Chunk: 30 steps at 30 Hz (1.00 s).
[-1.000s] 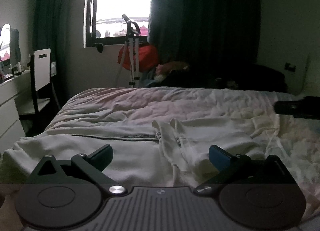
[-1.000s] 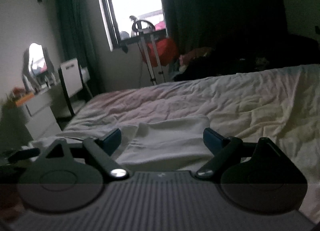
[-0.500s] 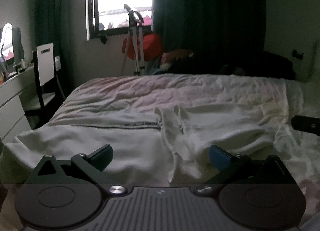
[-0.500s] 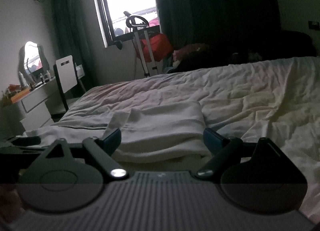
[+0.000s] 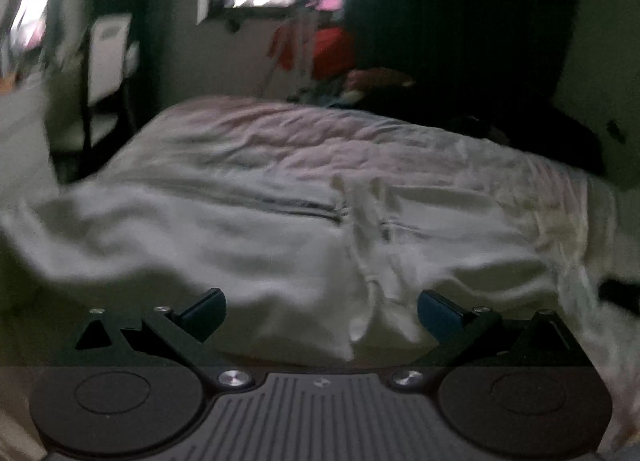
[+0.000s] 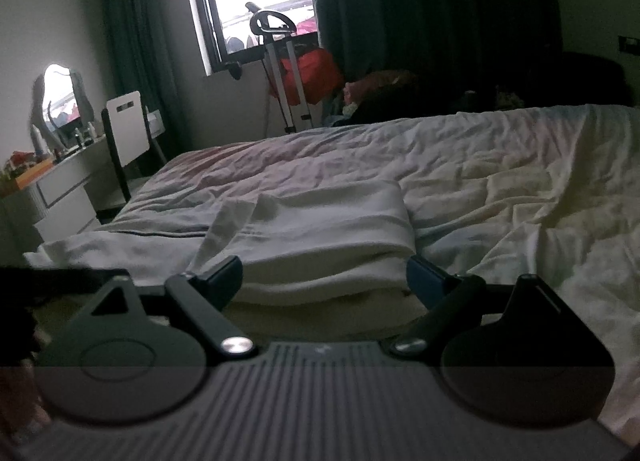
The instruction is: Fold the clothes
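Note:
A white zip-up garment point(image 5: 248, 237) lies spread across the near part of the bed, its zipper running sideways and one part folded over at the right. My left gripper point(image 5: 320, 311) is open and empty, low over the garment's near edge. The left wrist view is blurred. In the right wrist view the folded white part point(image 6: 328, 229) lies between the fingers of my right gripper point(image 6: 324, 279), which is open and right at the fold's near edge.
The bed point(image 6: 500, 165) has a crumpled pale sheet. A white chair point(image 6: 128, 129) and a dresser point(image 6: 60, 189) with a mirror stand at the left. A red bag on a metal stand point(image 6: 304, 69) is under the window. Dark curtains hang behind.
Both grippers have dropped lower and come closer to the garment. The left view has swung to the left and turned blurry. Both grippers stay open.

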Each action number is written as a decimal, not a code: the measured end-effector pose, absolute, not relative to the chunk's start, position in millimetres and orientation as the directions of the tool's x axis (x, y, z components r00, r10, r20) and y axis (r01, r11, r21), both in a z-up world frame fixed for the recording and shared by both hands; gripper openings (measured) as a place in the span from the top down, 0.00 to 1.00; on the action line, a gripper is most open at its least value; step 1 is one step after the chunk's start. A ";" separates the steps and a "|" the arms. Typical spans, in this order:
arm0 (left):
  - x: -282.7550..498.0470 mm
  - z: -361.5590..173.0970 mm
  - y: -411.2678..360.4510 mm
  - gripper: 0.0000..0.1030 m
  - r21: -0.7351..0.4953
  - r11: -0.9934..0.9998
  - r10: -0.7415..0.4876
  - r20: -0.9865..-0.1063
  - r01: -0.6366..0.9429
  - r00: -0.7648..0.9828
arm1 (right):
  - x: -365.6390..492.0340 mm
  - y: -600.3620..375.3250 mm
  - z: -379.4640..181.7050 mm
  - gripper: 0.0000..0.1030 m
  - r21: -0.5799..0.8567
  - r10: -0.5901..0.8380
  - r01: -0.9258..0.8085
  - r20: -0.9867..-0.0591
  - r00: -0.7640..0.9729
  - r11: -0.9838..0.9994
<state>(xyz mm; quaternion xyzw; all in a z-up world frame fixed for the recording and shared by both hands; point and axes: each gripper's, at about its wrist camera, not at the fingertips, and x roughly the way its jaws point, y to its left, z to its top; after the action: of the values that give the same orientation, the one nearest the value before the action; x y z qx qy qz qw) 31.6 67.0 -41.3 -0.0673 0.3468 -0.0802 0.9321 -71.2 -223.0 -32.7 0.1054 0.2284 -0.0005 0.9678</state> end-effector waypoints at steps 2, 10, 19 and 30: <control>40.5 -44.8 94.7 0.00 -0.285 0.958 -0.212 -0.657 0.023 0.723 | -70.7 -221.9 -34.1 0.12 0.197 0.041 0.054 -0.449 0.893 0.979; 48.9 -92.6 258.2 0.01 -0.801 0.437 -0.347 -0.570 -0.409 0.745 | -66.9 -221.1 -43.2 0.12 0.186 0.012 0.089 -0.480 0.877 0.979; 84.7 -124.2 312.3 0.18 -0.828 0.212 -0.245 -0.559 -0.519 0.792 | -24.5 -202.4 -53.7 0.12 0.134 0.003 0.071 -0.486 0.874 0.988; 94.0 -109.8 344.8 0.54 -0.738 0.346 0.019 -0.612 -0.579 0.791 | 43.3 -178.8 -119.1 0.11 0.053 0.036 -0.003 -0.631 0.775 0.999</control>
<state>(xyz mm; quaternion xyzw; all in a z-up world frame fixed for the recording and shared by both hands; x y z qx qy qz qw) 94.0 344.8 -109.8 -0.5387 0.2598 0.1924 0.7780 43.3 -178.8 -119.1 0.0244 0.3352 0.0102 0.9418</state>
